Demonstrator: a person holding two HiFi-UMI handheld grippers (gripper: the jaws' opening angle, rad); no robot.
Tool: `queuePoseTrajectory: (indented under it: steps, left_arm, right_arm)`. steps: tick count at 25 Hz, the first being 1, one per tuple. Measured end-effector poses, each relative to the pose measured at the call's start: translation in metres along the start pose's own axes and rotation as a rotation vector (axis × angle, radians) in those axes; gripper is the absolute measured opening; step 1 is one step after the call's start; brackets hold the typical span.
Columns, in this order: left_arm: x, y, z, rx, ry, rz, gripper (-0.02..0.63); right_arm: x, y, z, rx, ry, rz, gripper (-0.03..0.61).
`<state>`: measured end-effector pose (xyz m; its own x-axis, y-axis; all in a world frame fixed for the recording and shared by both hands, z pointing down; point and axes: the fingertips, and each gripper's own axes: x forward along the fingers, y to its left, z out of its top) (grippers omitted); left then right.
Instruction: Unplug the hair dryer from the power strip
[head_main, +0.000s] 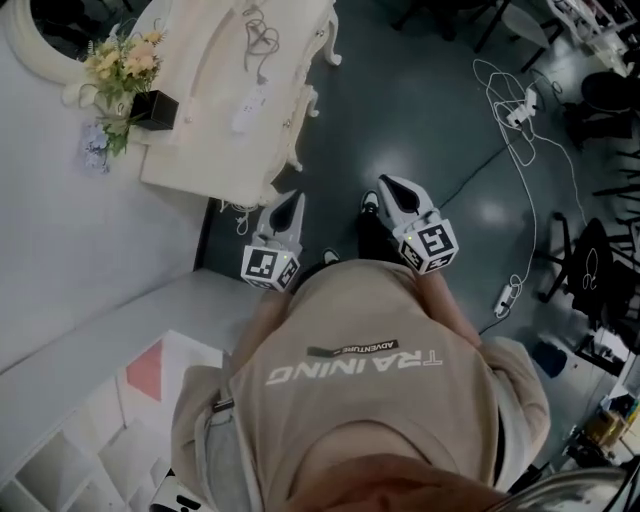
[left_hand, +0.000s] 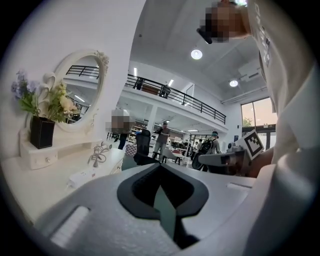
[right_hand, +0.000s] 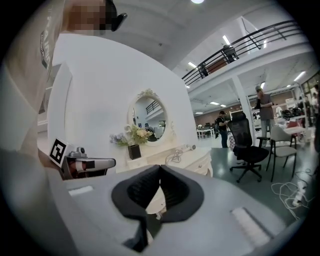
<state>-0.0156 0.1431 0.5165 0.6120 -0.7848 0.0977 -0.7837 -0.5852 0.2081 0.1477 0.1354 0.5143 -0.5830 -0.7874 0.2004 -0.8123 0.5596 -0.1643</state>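
— White power strip (head_main: 248, 108)?
— On the dressing table (head_main: 195, 140), lying lengthwise along it. The hair dryer (right_hand: 190, 147) is at the far end, too small to tell its heading.
— Grippers?
— Left gripper (head_main: 290, 200) and right gripper (head_main: 386, 183) both have jaws together, empty.
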Motion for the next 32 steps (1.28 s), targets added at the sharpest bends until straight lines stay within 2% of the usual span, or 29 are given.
queuePoseTrajectory:
  steps: [3,8,12,17,23,26,29,32]
  left_arm:
    - [0.032,0.011,0.01,0.015,0.013,0.036,0.006]
    - [0.101,0.018,0.036,0.052,0.02,0.074,0.006]
    - [0.156,0.038,0.046,0.026,0.013,0.135,0.006]
    - [0.192,0.068,0.058,-0.003,-0.001,0.249,0.006]
    - [0.208,0.098,0.043,-0.071,0.029,0.311,0.006]
    - [0.215,0.116,0.039,-0.078,0.021,0.313,0.006]
    - [0.22,0.141,0.035,-0.078,0.015,0.299,0.006]
    - [0.223,0.168,0.038,-0.122,-0.009,0.318,0.006]
  right_arm:
    - [0.031,-0.032,0.01,0.012,0.001,0.039,0.005]
    - [0.071,-0.099,0.053,-0.034,-0.037,0.099,0.005]
    - [0.102,-0.146,0.051,-0.046,-0.001,0.132,0.005]
    - [0.136,-0.183,0.053,-0.043,0.024,0.196,0.005]
    - [0.182,-0.197,0.047,-0.052,0.064,0.252,0.005]
    - [0.212,-0.197,0.048,-0.042,0.081,0.27,0.005]
    - [0.243,-0.187,0.059,-0.046,0.081,0.287,0.004]
    - [0.263,-0.176,0.075,-0.078,0.093,0.306,0.005]
